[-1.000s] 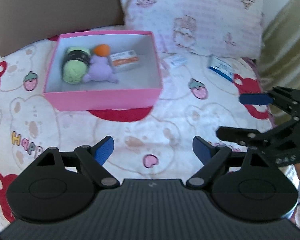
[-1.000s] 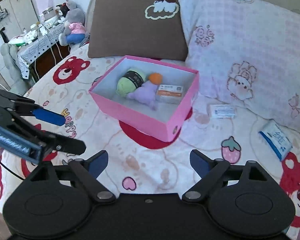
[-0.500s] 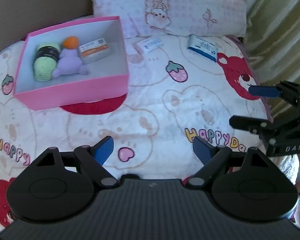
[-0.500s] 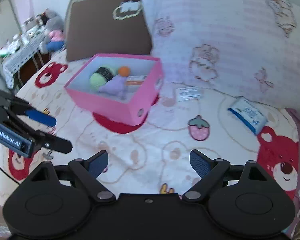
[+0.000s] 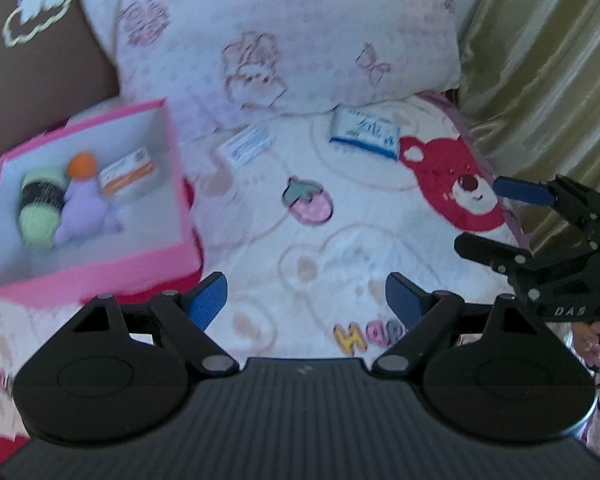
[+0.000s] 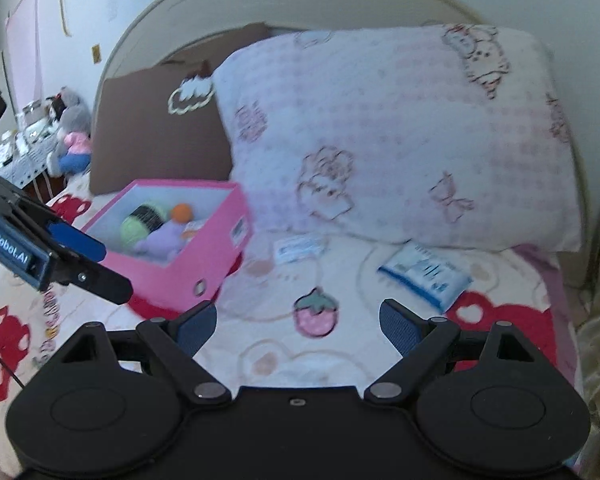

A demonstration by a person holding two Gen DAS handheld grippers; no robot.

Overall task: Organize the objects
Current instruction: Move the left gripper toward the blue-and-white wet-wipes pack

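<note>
A pink box (image 5: 100, 268) (image 6: 188, 276) stands on the bed at the left. It holds a green yarn ball (image 5: 40, 216), a purple plush with an orange ball (image 5: 84, 216) and a small orange-white carton (image 5: 130, 172). A small white carton (image 5: 246, 146) (image 6: 298, 248) and a blue-white tissue pack (image 5: 366, 132) (image 6: 426, 274) lie on the sheet by the pink pillow. My left gripper (image 5: 306, 300) is open and empty above the sheet. My right gripper (image 6: 298, 322) is open and empty, low over the strawberry print.
A brown pillow (image 6: 156, 136) and a pink patterned pillow (image 6: 400, 140) lean on the headboard. A gold curtain (image 5: 548, 60) hangs at the bed's right edge. A side table with plush toys (image 6: 70, 140) stands far left.
Both grippers have swung to the right and moved closer to the pillows. The box has shifted to the left of both views; the white carton and tissue pack are now nearer the centre.
</note>
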